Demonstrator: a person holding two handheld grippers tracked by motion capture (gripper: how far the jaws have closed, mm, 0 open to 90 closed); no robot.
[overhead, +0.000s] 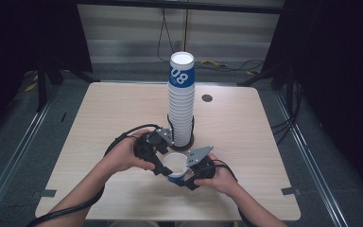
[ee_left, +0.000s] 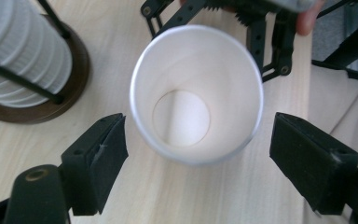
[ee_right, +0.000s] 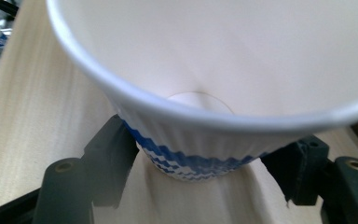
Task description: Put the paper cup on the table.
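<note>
The right claw (overhead: pixel 183 176) pinches a single white paper cup with a blue zigzag band (overhead: pixel 175 166) low on its wall, one black jaw on each side, the cup standing mouth-up on the pale wooden worktop (overhead: pixel 99 142). The left claw (ee_left: pixel 196 154) is spread wide just beside the cup's rim, its jaws clear of the paper on both sides. Beyond the left claw rises a tall stack of white paper cups (overhead: pixel 181 101) in a dark round wire holder (ee_left: pixel 72 70).

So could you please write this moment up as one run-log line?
right gripper: shut on paper cup | left gripper: open, jaws either side of the cup | cup stack: upright in holder | table
</note>
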